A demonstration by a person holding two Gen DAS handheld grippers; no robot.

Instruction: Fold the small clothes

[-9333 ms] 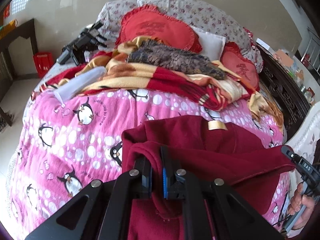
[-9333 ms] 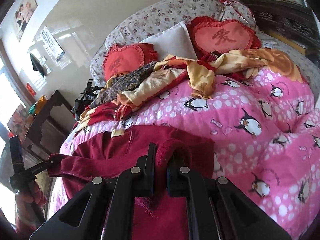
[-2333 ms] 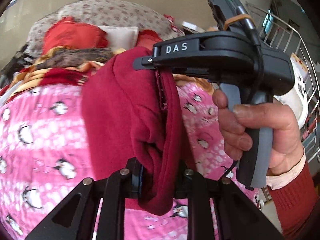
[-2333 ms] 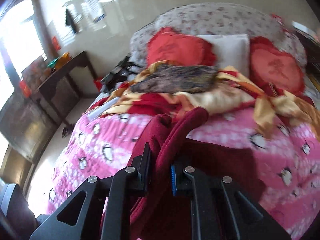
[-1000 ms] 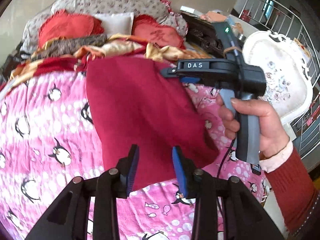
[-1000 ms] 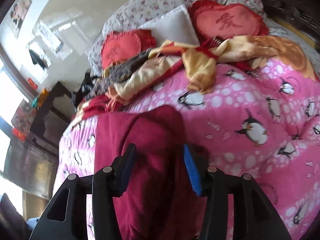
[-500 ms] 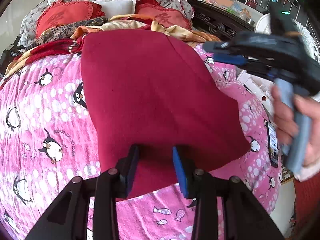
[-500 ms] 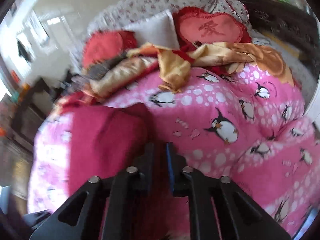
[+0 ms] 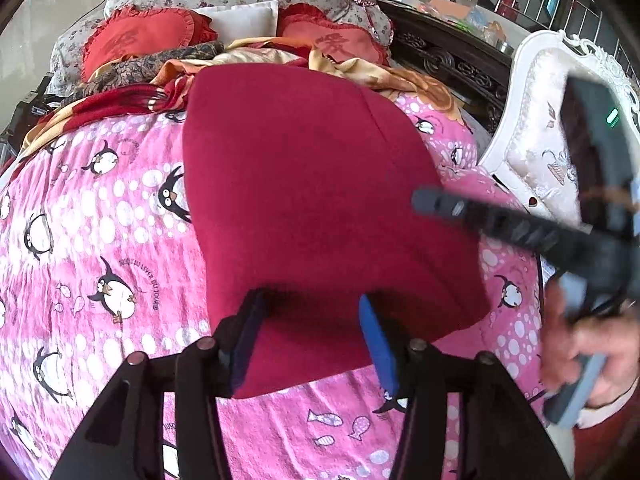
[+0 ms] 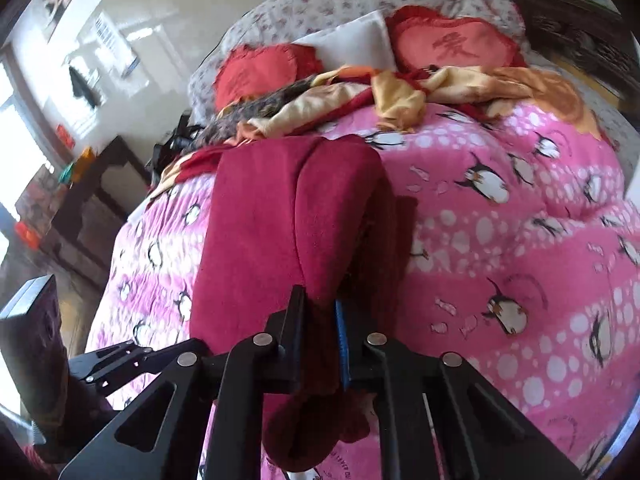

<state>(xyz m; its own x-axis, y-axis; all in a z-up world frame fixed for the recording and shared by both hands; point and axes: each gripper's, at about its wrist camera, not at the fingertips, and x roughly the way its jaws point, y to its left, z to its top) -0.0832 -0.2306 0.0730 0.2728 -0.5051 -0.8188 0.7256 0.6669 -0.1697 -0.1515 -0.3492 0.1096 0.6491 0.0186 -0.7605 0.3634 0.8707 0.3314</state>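
A dark red garment (image 9: 312, 200) lies folded on the pink penguin quilt (image 9: 100, 240). My left gripper (image 9: 310, 332) is open, its jaws wide apart over the garment's near edge, holding nothing. My right gripper (image 10: 322, 312) is shut on the right edge of the red garment (image 10: 280, 216) and lifts that edge into a raised fold. In the left wrist view the right gripper (image 9: 436, 202) reaches in, blurred, from the right over the garment's right side.
Red heart cushions (image 9: 140, 40) and a rumpled orange and red blanket (image 9: 260, 56) lie at the head of the bed. A white ornate chair (image 9: 540, 140) stands to the right. A dark wooden table (image 10: 92, 200) stands left of the bed.
My left gripper let go of the garment about a second ago and stays open. My right gripper opened, then shut again on the garment's right edge and is lifting it.
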